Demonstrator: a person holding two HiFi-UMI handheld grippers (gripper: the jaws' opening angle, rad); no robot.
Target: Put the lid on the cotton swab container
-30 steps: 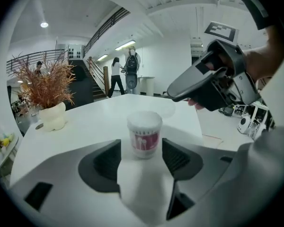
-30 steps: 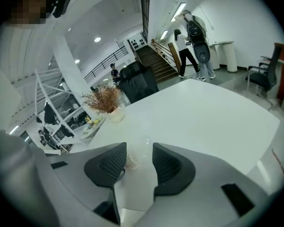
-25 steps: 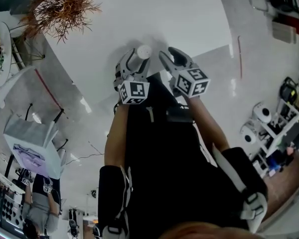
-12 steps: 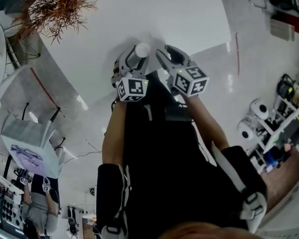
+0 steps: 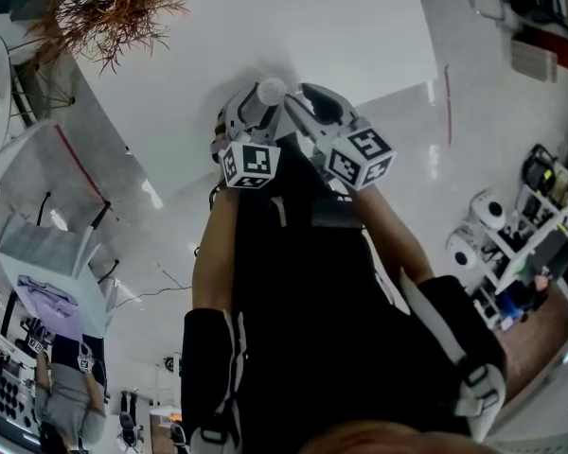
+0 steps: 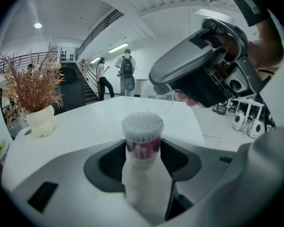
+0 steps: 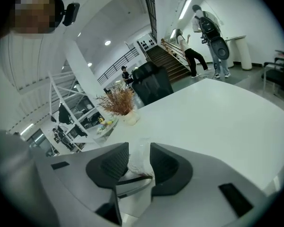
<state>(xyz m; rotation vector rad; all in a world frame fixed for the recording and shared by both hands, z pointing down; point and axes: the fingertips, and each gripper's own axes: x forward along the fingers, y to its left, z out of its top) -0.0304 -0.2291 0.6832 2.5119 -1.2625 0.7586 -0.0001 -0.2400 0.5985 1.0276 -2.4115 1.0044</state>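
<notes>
The cotton swab container [image 6: 142,143] is a small white tub with a red label, packed to the top with white swabs. My left gripper [image 6: 143,167] is shut on it, having closed a little in the past second, and holds it upright over the white table [image 5: 341,36]. In the head view the container [image 5: 272,91] sticks up past the left gripper [image 5: 256,112]. My right gripper [image 5: 298,110] hangs close at its right. Its jaws have just been closing on the clear lid [image 7: 138,161] between them. The lid [image 6: 157,98] hovers just above and behind the swabs.
A dried plant in a white vase [image 6: 40,119] stands at the table's far left. People [image 6: 126,70] stand by a staircase beyond the table. The table's edge [image 5: 398,97] runs close at the right, with small white machines [image 5: 478,230] on the floor beyond it.
My right gripper has moved left and up with the lid, closing the gap to the container's top. The left gripper and the container have stayed where they were.
</notes>
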